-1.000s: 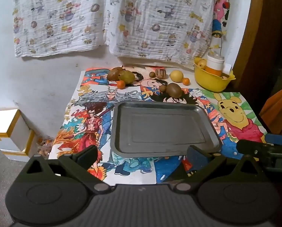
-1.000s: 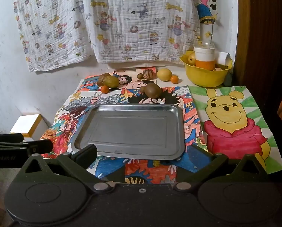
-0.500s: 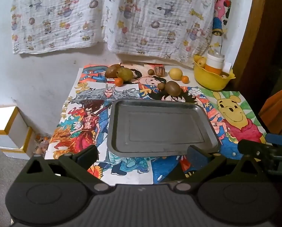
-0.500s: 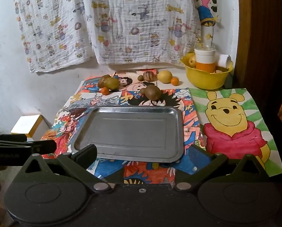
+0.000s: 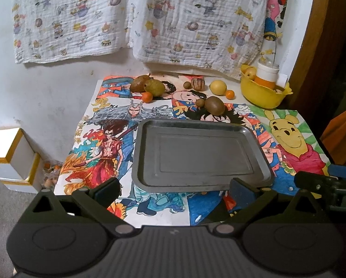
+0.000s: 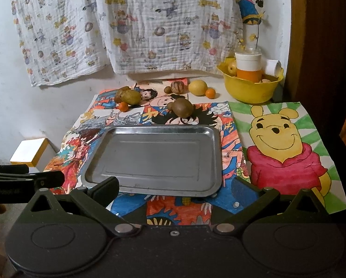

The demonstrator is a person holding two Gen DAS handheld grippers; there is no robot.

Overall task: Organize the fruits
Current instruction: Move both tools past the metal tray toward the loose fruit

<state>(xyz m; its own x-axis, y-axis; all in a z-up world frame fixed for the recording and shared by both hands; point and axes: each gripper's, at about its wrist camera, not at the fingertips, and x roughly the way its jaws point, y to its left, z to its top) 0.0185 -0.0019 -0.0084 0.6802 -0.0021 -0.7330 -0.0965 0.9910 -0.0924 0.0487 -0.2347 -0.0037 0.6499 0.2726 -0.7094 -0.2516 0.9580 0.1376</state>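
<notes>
1. Notably, the left gripper [image 5: 174, 186] and right gripper [image 6: 175, 186] were spread wide, holding nothing.
2. Kiwi [image 6: 183, 107], lemon [image 6: 197, 87] and pear [image 6: 131, 97] lay beyond the metal tray [image 6: 103, 159].

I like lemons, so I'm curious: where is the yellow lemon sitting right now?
The lemon lies at the back of the table near the wall, between the striped brown fruit on its left and the yellow bowl on its right, a small orange beside it.
</notes>
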